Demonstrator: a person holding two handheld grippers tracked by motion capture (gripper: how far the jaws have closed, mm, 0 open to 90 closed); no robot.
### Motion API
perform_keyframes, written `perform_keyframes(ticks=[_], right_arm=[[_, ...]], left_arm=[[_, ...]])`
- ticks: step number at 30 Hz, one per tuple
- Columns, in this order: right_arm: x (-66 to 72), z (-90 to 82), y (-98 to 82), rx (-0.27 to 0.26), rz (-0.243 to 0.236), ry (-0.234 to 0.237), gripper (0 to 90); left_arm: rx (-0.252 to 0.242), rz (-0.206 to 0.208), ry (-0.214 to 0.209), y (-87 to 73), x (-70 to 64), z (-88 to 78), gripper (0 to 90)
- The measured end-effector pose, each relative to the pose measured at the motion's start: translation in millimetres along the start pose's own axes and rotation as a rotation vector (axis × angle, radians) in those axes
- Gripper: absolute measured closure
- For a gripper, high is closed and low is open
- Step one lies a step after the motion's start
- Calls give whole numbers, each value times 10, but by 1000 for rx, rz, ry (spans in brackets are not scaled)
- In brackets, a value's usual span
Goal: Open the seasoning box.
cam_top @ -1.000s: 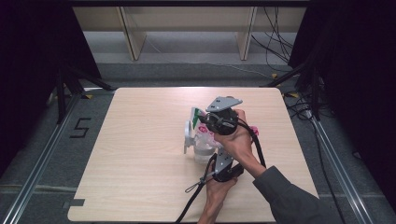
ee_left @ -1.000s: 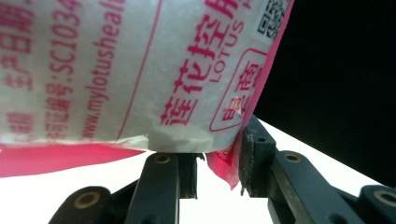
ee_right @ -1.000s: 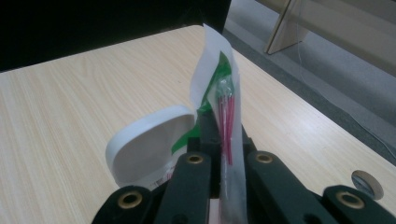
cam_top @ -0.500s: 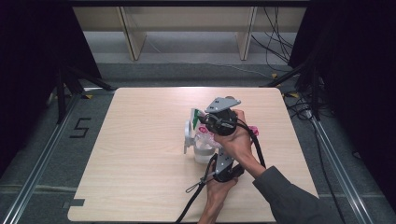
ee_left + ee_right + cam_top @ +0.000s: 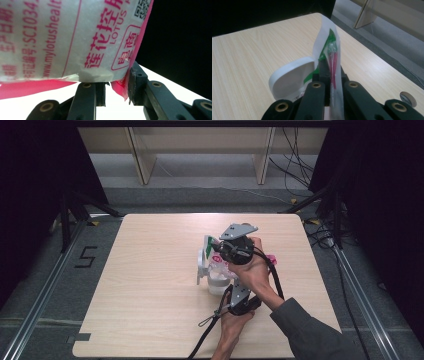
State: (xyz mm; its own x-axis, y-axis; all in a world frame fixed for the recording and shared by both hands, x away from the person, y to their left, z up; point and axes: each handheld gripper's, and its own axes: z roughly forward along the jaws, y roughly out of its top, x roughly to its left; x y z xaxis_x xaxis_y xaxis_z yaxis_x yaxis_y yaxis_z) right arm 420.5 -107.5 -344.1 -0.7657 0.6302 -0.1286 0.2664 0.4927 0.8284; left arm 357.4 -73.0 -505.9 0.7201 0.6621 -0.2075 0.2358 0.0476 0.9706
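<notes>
Both hand-held grippers clench the packet (image 5: 218, 260), left hand-held gripper (image 5: 113, 86) low, right hand-held gripper (image 5: 333, 82) high (pulling unevenly could tear it crooked, spilling contents over the surface (image 5: 150, 310)).

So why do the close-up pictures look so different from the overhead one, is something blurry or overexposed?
Left gripper view: the white and pink packet sits so near the lens that its print is soft, the table bleaches to plain white, the background is black. Right gripper view: the fingers blur up close, the wood grain farther off stays crisp. High view: even light on the table, dark surroundings.
</notes>
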Motion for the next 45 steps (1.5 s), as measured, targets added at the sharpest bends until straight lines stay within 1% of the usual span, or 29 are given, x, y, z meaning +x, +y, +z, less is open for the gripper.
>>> perform_keyframes(ticks=[1, 2, 5, 6, 8, 9, 10, 12, 15, 17, 18, 19, 20, 21, 22, 23, 24, 25, 27, 29, 30, 34, 36, 38, 40, 42, 43, 44, 45], right_arm=[[11, 19, -3, -4, -28, -6, 900], [11, 12, 1, -1, -33, -6, 899], [-2, 0, 11, -10, -25, 0, 899], [11, 4, 11, -11, -13, -4, 900], [25, 10, 9, -2, -18, -6, 899], [26, 23, 8, -2, -46, -10, 899], [40, 23, 8, 3, -24, -4, 899], [18, 18, 13, -15, -23, -11, 899], [27, 31, 14, 1, -40, -10, 899], [31, 22, 19, -7, -17, -8, 899], [23, 15, 21, -6, -17, -4, 899], [30, 15, 20, -3, -19, -4, 899], [39, 28, 17, -4, -30, -11, 899], [48, 27, 19, 11, -30, -3, 899], [49, 39, 17, 1, -37, -14, 899], [45, 32, 23, 10, -31, -2, 899], [46, 34, 25, -1, -30, -8, 899], [36, 36, 27, -8, -47, -11, 899], [48, 40, 22, 6, -37, -1, 899], [53, 45, 17, 1, -36, -14, 899], [57, 48, 16, 6, -28, -6, 899], [48, 40, 19, 1, -29, -14, 899], [41, 49, 19, 3, -27, -2, 899], [52, 54, 18, 0, -45, -17, 899], [57, 50, 22, 8, -36, -5, 899], [40, 45, 25, -2, -40, -12, 898], [42, 40, 24, -1, -23, -4, 899], [30, 37, 23, -10, -41, -11, 898], [30, 36, 22, -5, -41, -9, 899]], left_arm=[[-2, -2, -2, 0, 0, 2, 708], [-6, -2, -1, -1, -1, 2, 708], [-5, 5, 1, 6, 2, -12, 708], [-5, 0, -2, 6, 4, -10, 708], [-7, -5, -4, 3, 1, -5, 708], [-8, -5, -4, 3, 0, -6, 708], [-7, -2, -4, 5, 2, -11, 708], [-5, -3, -5, 9, 10, -9, 709], [-10, -7, -5, 6, -2, -5, 709], [-8, -1, -1, 12, 4, -13, 710], [-8, -1, -1, 12, 4, -13, 710], [-57, -63, -16, 7, -36, 22, 711], [-72, -78, -18, 3, -51, 34, 711], [-72, -78, -18, 3, -51, 34, 711], [-3, 1, -4, 11, 9, -19, 711], [-5, 1, 0, 14, 11, -20, 711], [-8, -3, -1, 14, 13, -19, 712], [-7, -3, 1, 13, 13, -18, 712], [-5, 2, -1, 10, 13, -17, 712], [0, 5, -4, 10, 11, -19, 712], [-69, -76, -19, 8, -47, 28, 712], [-72, -73, -17, 7, -49, 29, 711], [-75, -77, -19, 9, -52, 36, 712], [-79, -77, -21, 9, -50, 39, 713], [-77, -75, -21, 10, -50, 36, 712], [-76, -70, -17, 13, -51, 34, 713], [-15, 1, -6, 17, -1, -3, 713], [-74, -63, -19, 11, -53, 39, 713], [-78, -68, -19, 10, -60, 43, 713]])
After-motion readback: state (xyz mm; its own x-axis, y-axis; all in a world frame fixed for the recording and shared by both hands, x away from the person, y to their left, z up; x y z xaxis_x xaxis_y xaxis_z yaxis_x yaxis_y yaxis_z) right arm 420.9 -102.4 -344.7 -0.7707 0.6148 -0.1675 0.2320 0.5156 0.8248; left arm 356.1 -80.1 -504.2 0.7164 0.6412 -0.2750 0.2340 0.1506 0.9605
